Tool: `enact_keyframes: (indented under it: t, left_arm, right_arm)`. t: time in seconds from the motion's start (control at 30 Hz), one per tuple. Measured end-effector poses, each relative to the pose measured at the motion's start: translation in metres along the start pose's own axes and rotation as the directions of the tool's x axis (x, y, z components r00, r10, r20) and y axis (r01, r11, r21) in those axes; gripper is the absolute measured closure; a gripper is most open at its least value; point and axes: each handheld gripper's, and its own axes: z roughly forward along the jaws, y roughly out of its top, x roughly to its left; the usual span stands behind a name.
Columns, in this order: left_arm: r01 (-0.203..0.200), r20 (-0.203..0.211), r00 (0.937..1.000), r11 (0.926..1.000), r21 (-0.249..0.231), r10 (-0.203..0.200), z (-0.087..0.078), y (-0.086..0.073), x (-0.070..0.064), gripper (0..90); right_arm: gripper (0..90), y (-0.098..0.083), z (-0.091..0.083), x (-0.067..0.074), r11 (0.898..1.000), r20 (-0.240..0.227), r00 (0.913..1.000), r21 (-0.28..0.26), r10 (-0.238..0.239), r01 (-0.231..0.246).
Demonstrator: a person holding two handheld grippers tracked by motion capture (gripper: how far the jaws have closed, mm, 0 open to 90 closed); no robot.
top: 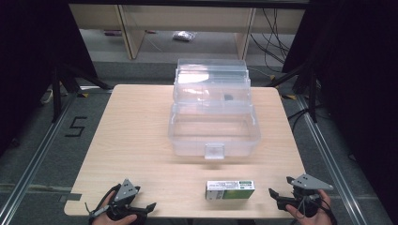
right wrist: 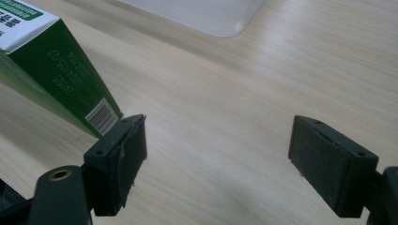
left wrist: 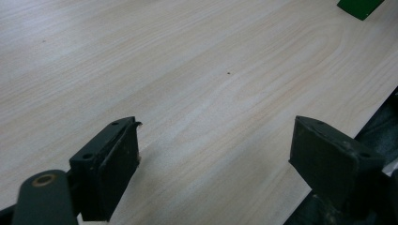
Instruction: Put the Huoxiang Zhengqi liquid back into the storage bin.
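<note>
A clear plastic storage box (top: 213, 115) with its lid folded back stands in the middle of the wooden table (top: 131, 140). A green and white carton (top: 230, 190) lies flat near the front edge, between my two grippers. My left gripper (top: 143, 210) rests at the front left, jaws wide apart over bare wood (left wrist: 216, 154), with a corner of the carton (left wrist: 359, 7) far off. My right gripper (top: 277, 197) sits at the front right, open (right wrist: 218, 159), with the carton (right wrist: 56, 70) just beyond its left jaw and a corner of the box (right wrist: 206, 16) farther away.
The table's front edge (left wrist: 371, 117) runs close by the left gripper. Grey floor with rails surrounds the table, and wooden desk legs (top: 131, 33) and cables (top: 277, 42) lie beyond the far edge. A dark stand (top: 61, 79) rises at the left.
</note>
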Motion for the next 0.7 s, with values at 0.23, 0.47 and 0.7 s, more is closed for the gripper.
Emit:
enact_keyframes:
  t: [0.23,0.47,0.7]
  left_arm:
    - [0.006,0.002,1.0,0.9999,-0.012,-0.006,0.001,0.001,-0.001,15.5]
    - [0.004,0.008,1.0,0.9999,-0.015,-0.004,0.001,0.0,-0.001,15.5]
    - [0.009,0.003,1.0,0.9999,-0.012,-0.009,0.001,0.0,-0.001,15.5]
  right_arm:
    - [20.5,0.003,0.002,-0.001,0.998,-0.032,0.9979,0.01,-0.056,0.057]
    - [19.5,0.009,0.001,0.0,0.994,-0.012,0.994,0.0,-0.109,0.109]
    - [19.0,0.016,-0.002,0.003,0.994,-0.034,0.9939,0.003,-0.105,0.105]
